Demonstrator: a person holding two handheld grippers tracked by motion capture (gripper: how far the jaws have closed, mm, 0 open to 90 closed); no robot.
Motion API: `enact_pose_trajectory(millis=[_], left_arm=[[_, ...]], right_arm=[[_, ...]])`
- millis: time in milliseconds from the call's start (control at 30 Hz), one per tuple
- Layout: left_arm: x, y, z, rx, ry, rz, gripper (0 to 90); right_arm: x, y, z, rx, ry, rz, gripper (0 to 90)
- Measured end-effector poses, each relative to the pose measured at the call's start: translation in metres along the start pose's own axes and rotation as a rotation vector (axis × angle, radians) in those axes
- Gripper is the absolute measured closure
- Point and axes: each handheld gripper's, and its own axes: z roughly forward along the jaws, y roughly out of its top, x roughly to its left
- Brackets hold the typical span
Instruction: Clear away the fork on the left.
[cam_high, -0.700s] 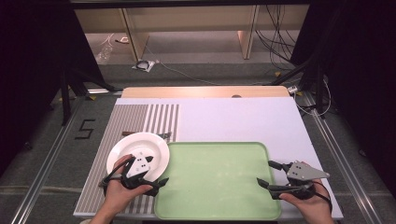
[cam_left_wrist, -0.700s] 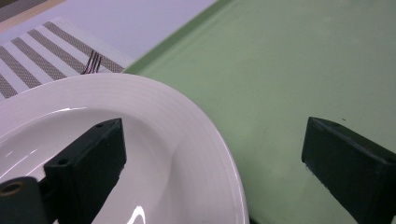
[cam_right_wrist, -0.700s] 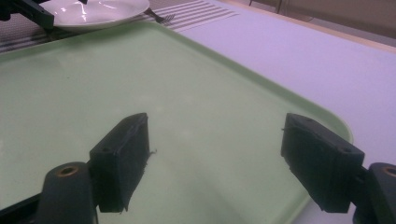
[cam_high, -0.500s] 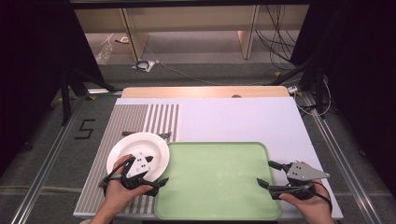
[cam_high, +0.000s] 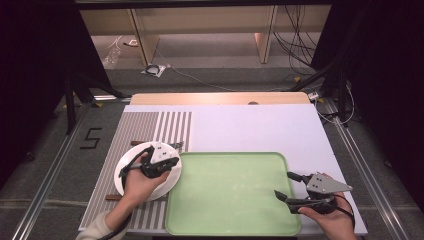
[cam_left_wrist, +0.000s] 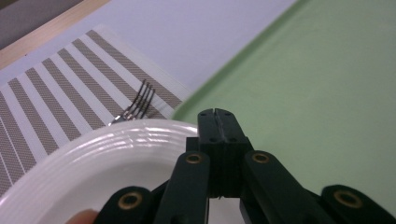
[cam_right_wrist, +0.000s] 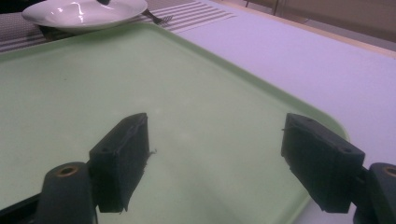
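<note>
From the high view, the person is holding the left gripper (cam_high: 167, 162) over the white plate (cam_high: 131, 172), at the plate's edge nearest the green tray (cam_high: 230, 200). The plate is lying on the striped mat (cam_high: 145, 130), just beside the tray. The right gripper (cam_high: 290, 186) is waiting above the tray's right side, its jaws standing apart with nothing between them.

In the left gripper view, the jaws are pressing together at the plate (cam_left_wrist: 93, 163) rim, and I think they are pinching it, though the contact itself is hidden behind them. A fork (cam_left_wrist: 135, 105) is lying on the mat past the plate.

In the right gripper view, the wide jaws are hanging over the bare tray (cam_right_wrist: 70, 93), with the plate (cam_right_wrist: 84, 11) far off.

The risk, I judge, is slipping: a smooth rim held at one edge may tilt and drop, or knock the tray's rim when lifted across.
</note>
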Motion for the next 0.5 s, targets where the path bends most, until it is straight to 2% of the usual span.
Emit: enact_pose_trajectory(millis=[67, 233, 267, 333, 500], left_arm=[[0.01, 0.007, 0.013, 0.027, 0.007, -0.009, 89.7], [0.027, 0.018, 0.048, 0.114, -0.012, -0.031, 89.7], [0.027, 0.018, 0.048, 0.114, -0.012, -0.031, 89.7], [0.03, 0.021, 0.058, 0.139, -0.009, -0.046, 89.7], [0.032, 0.025, 0.068, 0.169, 0.005, -0.046, 89.8]], right_arm=[[0.0, 0.0, 0.001, -0.008, 0.003, 0.001, 24.4], [-0.001, -0.001, 0.0, -0.002, -0.003, 0.008, 24.3], [-0.001, -0.001, 0.0, -0.002, -0.003, 0.008, 24.3], [-0.001, -0.001, 0.0, -0.011, 0.002, 0.006, 24.3], [-0.001, -0.001, 0.0, -0.012, 0.002, 0.006, 24.3]])
